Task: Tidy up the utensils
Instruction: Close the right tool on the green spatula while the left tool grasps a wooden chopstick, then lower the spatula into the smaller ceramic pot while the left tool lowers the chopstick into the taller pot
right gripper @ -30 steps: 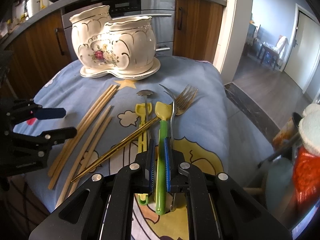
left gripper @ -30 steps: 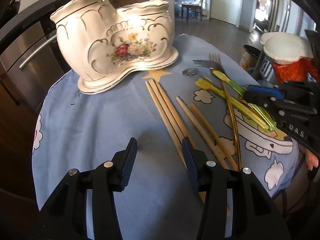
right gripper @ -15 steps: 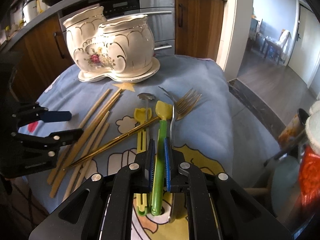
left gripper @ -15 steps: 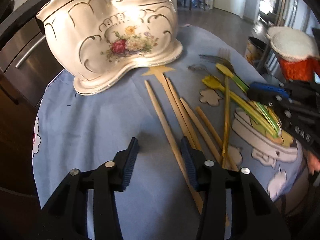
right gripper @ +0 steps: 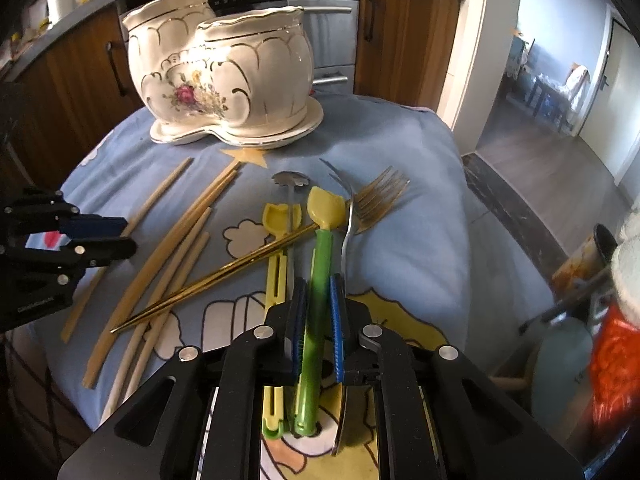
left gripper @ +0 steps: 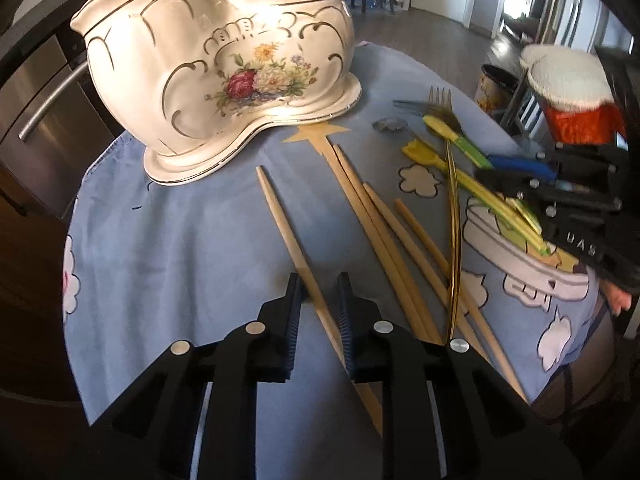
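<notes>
A white floral ceramic holder with two cups stands at the back of the blue cloth; it also shows in the right wrist view. My left gripper has its jaws close around one wooden chopstick lying apart from the others, with a small gap still showing. Several more wooden chopsticks lie to its right. My right gripper is shut on a green-handled spoon with a yellow bowl. A gold chopstick, a yellow utensil and a gold fork lie around it.
The blue cartoon cloth covers a small round table with edges close on all sides. Wooden cabinets and a steel appliance stand behind it. A red and white object and a bin sit off the table's right side.
My left gripper has moved toward the single wooden chopstick and narrowed its jaws around it. That chopstick lies apart from the bundle. My right gripper still grips the green spoon, which has tilted a little.
</notes>
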### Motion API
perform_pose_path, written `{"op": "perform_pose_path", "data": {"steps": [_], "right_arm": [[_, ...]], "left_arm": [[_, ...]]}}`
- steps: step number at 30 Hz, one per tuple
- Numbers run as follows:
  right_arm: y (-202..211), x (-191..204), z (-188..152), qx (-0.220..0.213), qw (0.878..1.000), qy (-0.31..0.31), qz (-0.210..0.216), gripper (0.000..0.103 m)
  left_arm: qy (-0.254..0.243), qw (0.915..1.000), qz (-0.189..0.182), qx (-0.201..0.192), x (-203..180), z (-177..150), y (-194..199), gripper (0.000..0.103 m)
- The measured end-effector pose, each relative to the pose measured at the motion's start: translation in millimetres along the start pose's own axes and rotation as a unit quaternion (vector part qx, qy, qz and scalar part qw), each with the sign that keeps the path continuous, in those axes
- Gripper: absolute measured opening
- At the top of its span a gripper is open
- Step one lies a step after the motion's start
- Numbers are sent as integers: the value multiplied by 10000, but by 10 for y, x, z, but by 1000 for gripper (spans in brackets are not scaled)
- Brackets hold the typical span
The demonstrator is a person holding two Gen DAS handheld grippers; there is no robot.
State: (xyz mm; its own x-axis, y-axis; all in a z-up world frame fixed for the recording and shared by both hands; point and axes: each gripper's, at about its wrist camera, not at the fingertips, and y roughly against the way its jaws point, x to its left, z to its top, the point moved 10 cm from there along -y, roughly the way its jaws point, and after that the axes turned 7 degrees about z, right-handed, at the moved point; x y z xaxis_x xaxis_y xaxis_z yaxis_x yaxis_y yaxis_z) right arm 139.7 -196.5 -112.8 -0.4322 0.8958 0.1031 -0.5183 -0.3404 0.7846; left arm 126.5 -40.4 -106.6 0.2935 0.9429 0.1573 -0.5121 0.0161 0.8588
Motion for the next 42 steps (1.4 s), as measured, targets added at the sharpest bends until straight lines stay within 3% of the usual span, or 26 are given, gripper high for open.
{"op": "perform_pose_path", "data": {"steps": [4,13,20,25,31,42], "right_arm": [[71,27,12,-119,9999,38,9,11],[403,144,127,-710,9971,57,256,11],[601,211,264,-1188,9911,-122,584,11],[765,280,456,-1647,9828,-193,811,11],[995,310,969,-2401,9662,-205,921,11],[827,325,1922,-3018,9443,-392,1253,11]], "left_arm": [[36,9999,-86,-84,35,-12,7,6],[-24,9994,-71,-339,236,-78,202,6],[29,9916,36,-1293,417,18,563,6],[149,9780,91,-2081,533,148,829,6],[392,9521,82,-3032,743,563,1283,6],[763,9253,-62,-3715,1158,1428,1570,6]]}}
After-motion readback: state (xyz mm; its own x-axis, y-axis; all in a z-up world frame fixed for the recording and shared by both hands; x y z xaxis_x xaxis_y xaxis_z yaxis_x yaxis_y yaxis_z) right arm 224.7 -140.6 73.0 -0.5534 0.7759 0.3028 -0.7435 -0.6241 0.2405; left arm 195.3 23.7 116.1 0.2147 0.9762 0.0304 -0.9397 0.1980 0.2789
